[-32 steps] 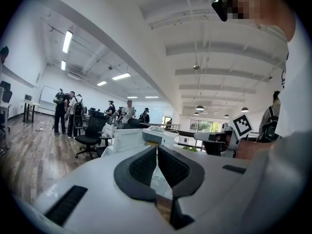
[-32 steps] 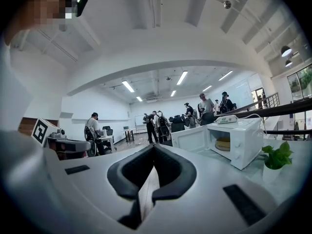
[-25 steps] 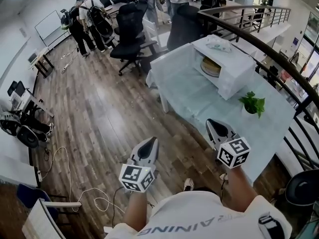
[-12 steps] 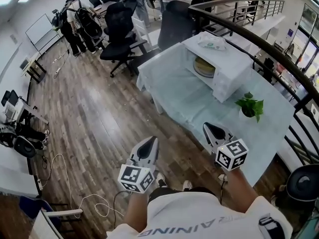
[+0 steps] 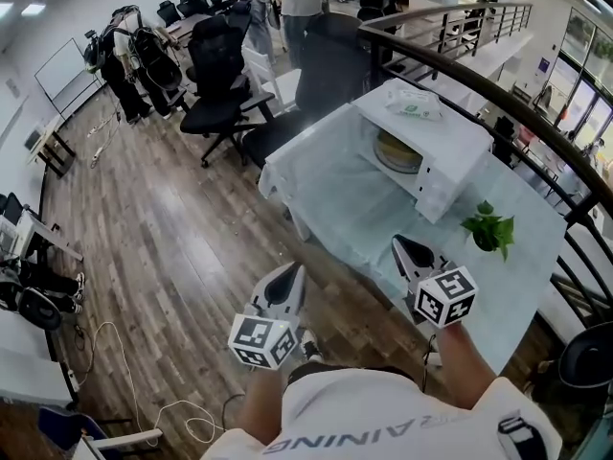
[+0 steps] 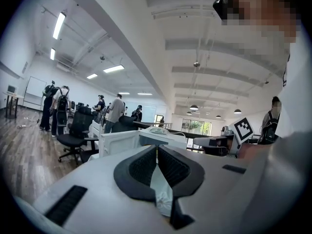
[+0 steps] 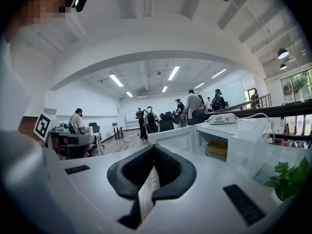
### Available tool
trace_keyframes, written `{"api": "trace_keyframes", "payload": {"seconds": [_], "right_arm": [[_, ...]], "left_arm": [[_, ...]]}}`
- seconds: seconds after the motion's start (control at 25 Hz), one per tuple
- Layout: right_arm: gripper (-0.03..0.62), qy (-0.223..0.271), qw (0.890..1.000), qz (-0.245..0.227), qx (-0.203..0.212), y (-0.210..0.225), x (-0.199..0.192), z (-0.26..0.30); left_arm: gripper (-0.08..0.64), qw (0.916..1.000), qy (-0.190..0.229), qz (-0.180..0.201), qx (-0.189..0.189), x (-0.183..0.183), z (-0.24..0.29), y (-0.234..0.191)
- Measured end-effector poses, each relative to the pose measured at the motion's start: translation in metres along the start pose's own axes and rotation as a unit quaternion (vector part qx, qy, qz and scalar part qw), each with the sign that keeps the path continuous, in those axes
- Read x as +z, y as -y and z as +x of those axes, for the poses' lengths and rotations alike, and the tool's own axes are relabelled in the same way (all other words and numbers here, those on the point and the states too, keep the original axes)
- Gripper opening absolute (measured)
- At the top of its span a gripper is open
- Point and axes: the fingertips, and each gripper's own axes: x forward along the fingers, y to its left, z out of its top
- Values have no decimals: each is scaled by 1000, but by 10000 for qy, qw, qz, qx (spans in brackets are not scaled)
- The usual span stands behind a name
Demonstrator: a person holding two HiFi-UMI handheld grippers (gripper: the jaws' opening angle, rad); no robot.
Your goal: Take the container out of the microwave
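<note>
Both closed, empty: left hand-held gripper (image 5: 291, 273), right hand-held gripper (image 5: 401, 244); container (image 5: 397, 151) inside microwave (image 5: 458, 134).

Head view overhead; both gripper views face microwave (image 5: 450, 132).

Person wearing white shirt (image 5: 383, 412) with grey lettering, left gripper (image 5: 291, 270) and right gripper (image 5: 400, 243) showing grey shells, black fingers (image 6: 140, 170), black-and-white marker cubes (image 5: 261, 341)

The cloth-covered table (image 5: 335, 188) carries 2 things: a white microwave (image 5: 460, 147), door open, well ahead of the right gripper (image 5: 402, 247), and a small potted plant (image 5: 490, 228) near that gripper's right.
</note>
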Motion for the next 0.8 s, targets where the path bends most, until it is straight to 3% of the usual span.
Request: {"api": "trace_keyframes", "payload": {"seconds": [0.28,0.48,0.8], "right_arm": [[21,22,9996,7,-275,7,19,83],[21,-24,9960,174,-871,19,16,124],[21,-21,9886,83,-1501,20,22,157]], "left_arm": [[37,9994,-133,27,-305,18,48,-74],[37,9977,-268,14,-622,20,74,-120],[37,9920,-301,-5,-1222,26,105,-156]]}}
